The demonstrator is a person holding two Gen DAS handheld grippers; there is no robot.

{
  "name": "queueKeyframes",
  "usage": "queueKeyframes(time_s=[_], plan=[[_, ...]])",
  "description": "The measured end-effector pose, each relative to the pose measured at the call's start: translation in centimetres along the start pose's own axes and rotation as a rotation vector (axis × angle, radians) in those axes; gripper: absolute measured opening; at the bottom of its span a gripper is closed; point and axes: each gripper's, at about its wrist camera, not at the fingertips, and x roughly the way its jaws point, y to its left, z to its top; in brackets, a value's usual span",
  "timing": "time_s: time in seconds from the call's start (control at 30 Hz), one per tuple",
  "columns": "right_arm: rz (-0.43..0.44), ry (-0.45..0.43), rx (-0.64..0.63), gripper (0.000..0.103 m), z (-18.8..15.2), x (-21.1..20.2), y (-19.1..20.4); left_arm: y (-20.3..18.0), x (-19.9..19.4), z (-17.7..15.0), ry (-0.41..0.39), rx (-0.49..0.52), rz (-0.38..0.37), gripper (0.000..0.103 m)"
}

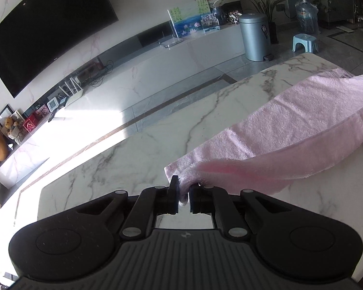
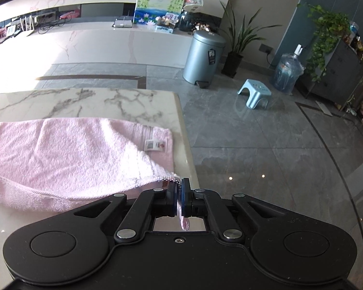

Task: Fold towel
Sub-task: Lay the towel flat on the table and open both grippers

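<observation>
A pink towel (image 1: pixel 290 120) lies across the white marble table (image 1: pixel 138 149), one long edge lifted and folded over the rest. My left gripper (image 1: pixel 184 188) is shut on the towel's near left corner, with cloth bunched between its black fingers. In the right wrist view the same towel (image 2: pixel 67 152) spreads to the left, its label (image 2: pixel 155 144) showing on the lower layer near the table's right edge. My right gripper (image 2: pixel 180 187) is shut on the towel's near right corner; a strip of pink cloth hangs down behind its pads.
The table's right edge (image 2: pixel 185 140) drops to a grey tiled floor. Beyond stand a silver pedal bin (image 2: pixel 203 58), a blue stool (image 2: pixel 254 96), a water bottle (image 2: pixel 288 72) and potted plants. A long white TV bench (image 1: pixel 157 67) runs under a dark screen (image 1: pixel 48 29).
</observation>
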Motion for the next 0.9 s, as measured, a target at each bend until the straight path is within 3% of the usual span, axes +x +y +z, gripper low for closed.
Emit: queueKeyframes(time_s=[0.43,0.9], plan=[[0.033,0.162,0.026,0.001,-9.9,-0.2,-1.2,-1.7,-0.4,-6.5,0.1,0.029,-0.081,0.007],[0.098,0.268,-0.015,0.003,-14.0,0.3,-0.5,-2.3,0.4,-10.8,0.192,0.017,-0.123,0.009]])
